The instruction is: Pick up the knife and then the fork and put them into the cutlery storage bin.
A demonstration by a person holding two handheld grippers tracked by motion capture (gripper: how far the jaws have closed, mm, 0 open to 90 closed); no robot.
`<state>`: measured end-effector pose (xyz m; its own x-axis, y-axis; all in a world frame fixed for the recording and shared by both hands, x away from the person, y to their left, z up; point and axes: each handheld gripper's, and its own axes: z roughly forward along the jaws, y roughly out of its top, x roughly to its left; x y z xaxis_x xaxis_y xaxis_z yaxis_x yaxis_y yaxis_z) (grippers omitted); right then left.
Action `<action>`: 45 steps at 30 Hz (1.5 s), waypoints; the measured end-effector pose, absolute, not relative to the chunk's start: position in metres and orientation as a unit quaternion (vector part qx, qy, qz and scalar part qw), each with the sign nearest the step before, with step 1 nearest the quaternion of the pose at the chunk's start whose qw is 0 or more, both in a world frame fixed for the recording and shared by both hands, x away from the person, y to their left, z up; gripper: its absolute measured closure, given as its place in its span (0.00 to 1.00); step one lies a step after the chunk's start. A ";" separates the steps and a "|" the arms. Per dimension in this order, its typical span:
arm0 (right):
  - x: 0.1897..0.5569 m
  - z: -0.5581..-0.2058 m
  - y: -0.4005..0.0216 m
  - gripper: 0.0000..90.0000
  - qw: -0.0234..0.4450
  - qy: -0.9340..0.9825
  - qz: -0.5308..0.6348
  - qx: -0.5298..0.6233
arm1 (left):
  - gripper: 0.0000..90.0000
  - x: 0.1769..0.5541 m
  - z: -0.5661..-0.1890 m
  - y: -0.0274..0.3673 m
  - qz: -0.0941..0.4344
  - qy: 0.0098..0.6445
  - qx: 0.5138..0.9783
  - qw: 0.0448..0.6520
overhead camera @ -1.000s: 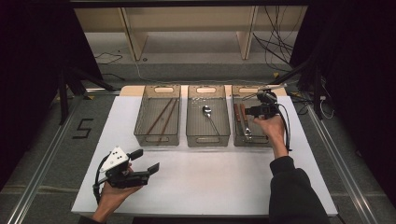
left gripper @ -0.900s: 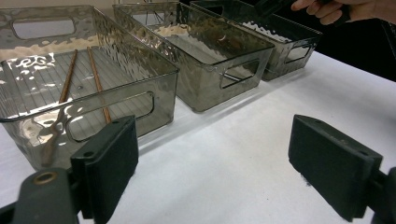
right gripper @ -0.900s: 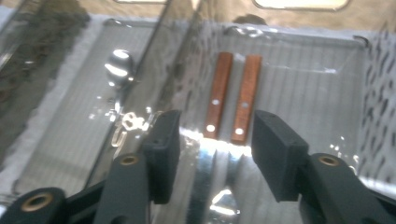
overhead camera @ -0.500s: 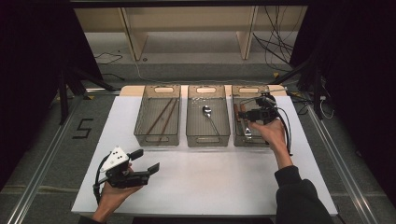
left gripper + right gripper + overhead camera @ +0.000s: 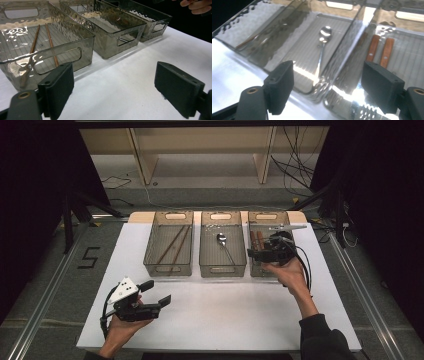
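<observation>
**Right tongs are leaving the knife bin, with jaws apart and nothing in them**

You are holding the right tongs (image 5: 256,253) over the near-left corner of the right bin (image 5: 295,231), and their jaws have just been opening; nothing is lying between them. The two wooden-handled knives (image 5: 380,50) are lying side by side on the floor of that bin, so I am judging that the placing there is finished and you are now pulling away.

To do this well, you should be lifting the tongs above the rim before you are moving sideways (the clear walls are hard to see against the glare). In the right gripper view the wall between the right bin and the middle bin (image 5: 222,265) is running straight up between the jaws, so a low sideways move could be knocking it and shifting both bins. The spoon (image 5: 323,40) is resting alone in the middle bin, and the chopsticks (image 5: 42,41) are lying in the left bin (image 5: 62,30).

The left tongs (image 5: 155,292) are waiting near the front left of the tabletop (image 5: 225,315), jaws wide apart and empty, well apart from the bins.

For open room, the wide white part of the tabletop in front of the three bins is bare, so it is the safe way for bringing the right hand back. The bins are standing just beside each other, leaving no gap for the jaws between them.
</observation>
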<state>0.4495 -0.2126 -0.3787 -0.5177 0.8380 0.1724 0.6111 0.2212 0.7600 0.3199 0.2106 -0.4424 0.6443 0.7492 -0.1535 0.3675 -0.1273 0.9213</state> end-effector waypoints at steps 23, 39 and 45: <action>0.389 -0.396 -0.195 0.28 0.126 0.778 0.461 0.409 | 0.17 0.320 -0.443 0.208 0.169 0.381 0.734 0.536; 0.355 -0.411 -0.201 0.26 0.128 0.770 0.492 0.385 | 0.17 0.319 -0.443 0.208 0.165 0.381 0.735 0.536; 0.344 -0.420 -0.204 0.25 0.132 0.771 0.495 0.378 | 0.17 0.319 -0.443 0.208 0.163 0.379 0.737 0.535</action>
<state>0.3437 -0.2039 -0.4196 -0.6800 0.7133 0.1699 0.4512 0.2245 0.8637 0.3193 0.2079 -0.4426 0.6589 0.7340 -0.1647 0.3845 -0.1404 0.9124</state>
